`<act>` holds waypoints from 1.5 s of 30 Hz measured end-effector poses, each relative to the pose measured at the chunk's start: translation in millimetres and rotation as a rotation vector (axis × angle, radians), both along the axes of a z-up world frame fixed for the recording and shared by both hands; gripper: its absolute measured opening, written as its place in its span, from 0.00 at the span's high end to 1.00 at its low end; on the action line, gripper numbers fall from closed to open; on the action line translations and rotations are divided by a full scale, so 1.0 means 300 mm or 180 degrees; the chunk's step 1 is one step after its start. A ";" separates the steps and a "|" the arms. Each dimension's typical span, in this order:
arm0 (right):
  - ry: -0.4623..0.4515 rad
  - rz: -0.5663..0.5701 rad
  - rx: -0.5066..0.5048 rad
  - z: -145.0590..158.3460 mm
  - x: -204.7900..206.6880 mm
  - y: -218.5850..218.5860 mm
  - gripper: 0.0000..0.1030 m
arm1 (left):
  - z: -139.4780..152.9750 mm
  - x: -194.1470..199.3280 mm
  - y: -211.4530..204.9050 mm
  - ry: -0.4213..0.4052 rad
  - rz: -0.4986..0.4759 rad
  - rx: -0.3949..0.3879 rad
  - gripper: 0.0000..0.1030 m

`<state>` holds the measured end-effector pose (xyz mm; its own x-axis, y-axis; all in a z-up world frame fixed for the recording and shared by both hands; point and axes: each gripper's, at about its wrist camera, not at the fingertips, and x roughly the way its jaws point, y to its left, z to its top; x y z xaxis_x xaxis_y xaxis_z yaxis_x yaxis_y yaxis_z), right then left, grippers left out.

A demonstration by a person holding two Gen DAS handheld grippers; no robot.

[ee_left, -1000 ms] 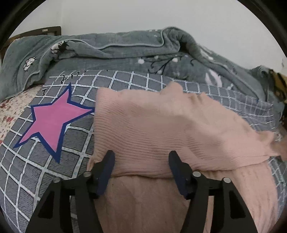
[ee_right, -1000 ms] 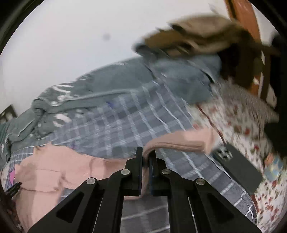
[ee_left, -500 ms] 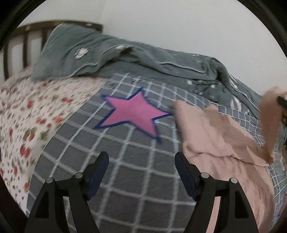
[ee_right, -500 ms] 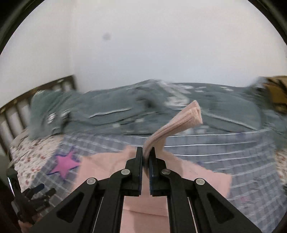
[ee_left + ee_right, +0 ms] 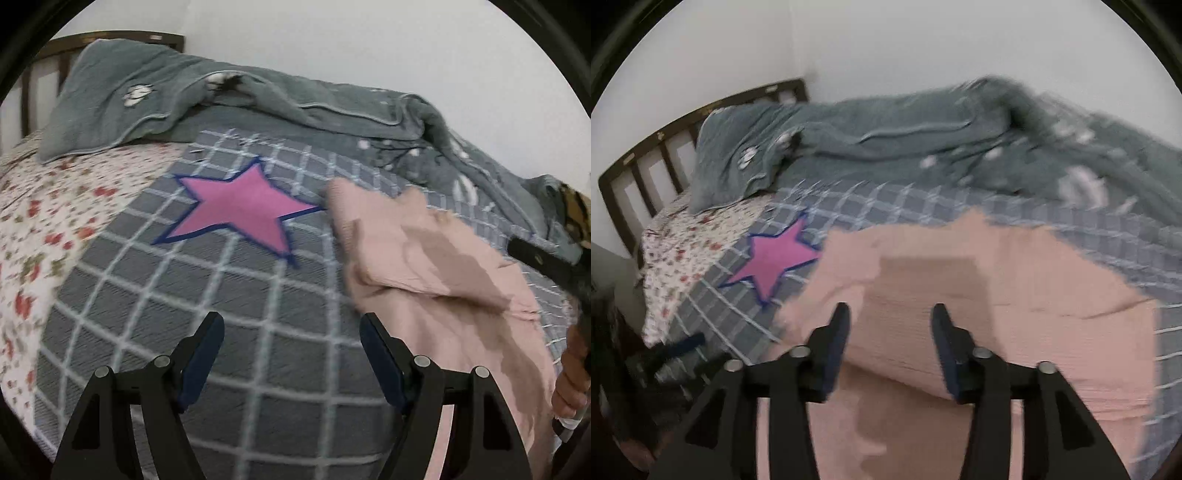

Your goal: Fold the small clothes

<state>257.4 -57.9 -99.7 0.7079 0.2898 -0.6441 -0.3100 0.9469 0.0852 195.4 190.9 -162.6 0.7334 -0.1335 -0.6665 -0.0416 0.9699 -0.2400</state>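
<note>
Pink knit garment [image 5: 1015,295] lies flat on the grey checked bedspread [image 5: 229,295], partly folded, with one layer doubled over the rest so that a folded edge crosses it. In the right wrist view it fills the near and middle ground, directly beneath the right tool [image 5: 890,332], whose jaws stand wide apart above the fabric and hold nothing. In the left wrist view the same garment [image 5: 436,273] sits to the right, while the left tool [image 5: 291,354] hangs over bare checked bedspread just left of it, its jaws also spread wide and empty. At the right edge of that view a hand [image 5: 570,380] shows, gripping a dark handle. Farther along the bedspread, left of the garment, is a pink star [image 5: 240,206] outlined in dark blue, its nearest point close to the garment's far left corner. A floral sheet [image 5: 44,229] covers the bed to the left of the checked cloth. Beyond both, a rumpled grey-green blanket [image 5: 258,99] with white motifs lies across the far side, and a dark wooden headboard [image 5: 650,162] rises at the far left against a white wall [image 5: 923,44].
</note>
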 end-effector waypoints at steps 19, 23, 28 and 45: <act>0.0428 -0.0880 0.0025 -0.241 -0.089 -0.626 0.40 | 0.009 0.302 -0.180 0.0065 -0.0491 -0.0126 0.67; 0.0397 -0.0821 0.0023 -0.245 -0.088 -0.623 0.40 | -0.005 0.321 -0.197 0.0080 -0.0446 0.0002 0.86; 0.0380 -0.0804 0.0090 -0.244 -0.095 -0.627 0.40 | 0.043 0.314 -0.205 -0.0174 -0.0473 0.0029 0.93; 0.0448 -0.0991 -0.0162 -0.250 -0.007 -0.636 0.41 | 0.015 0.353 -0.238 0.0109 -0.0171 0.0442 0.57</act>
<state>255.3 -248.7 -174.7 0.6604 0.0388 -0.7499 0.0058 0.9984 0.0568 301.2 119.4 -158.1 0.7042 -0.0767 -0.7059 0.0055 0.9947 -0.1026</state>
